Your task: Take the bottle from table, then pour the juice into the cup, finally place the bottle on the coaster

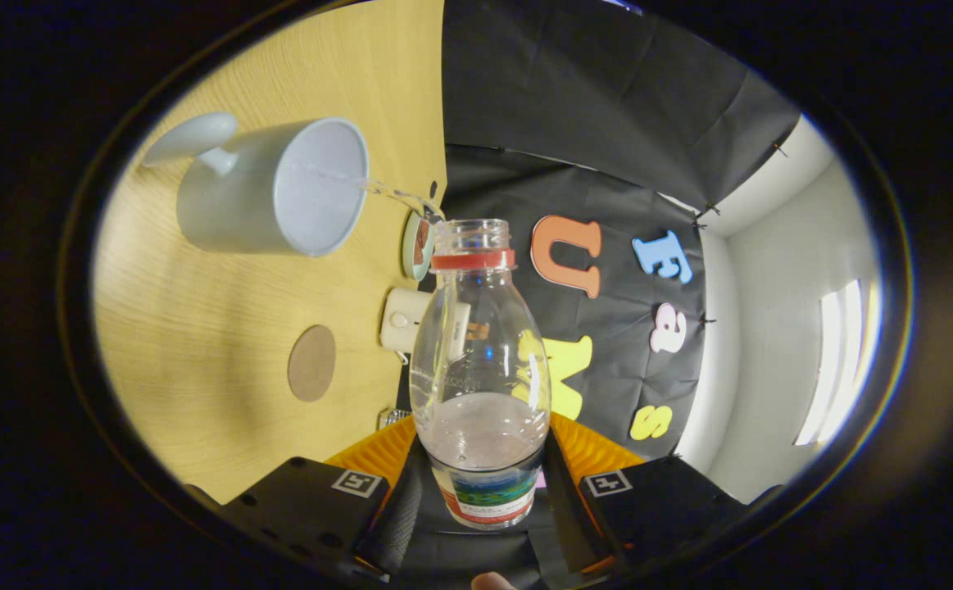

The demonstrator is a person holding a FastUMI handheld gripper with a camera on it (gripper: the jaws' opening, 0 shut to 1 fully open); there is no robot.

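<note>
Pale wooden table (197,344) is seen tilted; the clear plastic bottle (480,360), clamped by the gripper (484,492), is streaming toward the grey mug (271,188) at ten o'clock. Overshoot could be caused by tipping further; the round cork coaster (311,363) waits nearby.

One clear bottle (480,369), one pale cup (271,187), one round brown coaster (311,363), one small white box-like device (404,321), one bench (197,344), and one tool (480,492), its two fingers pressed against the bottle.
</note>
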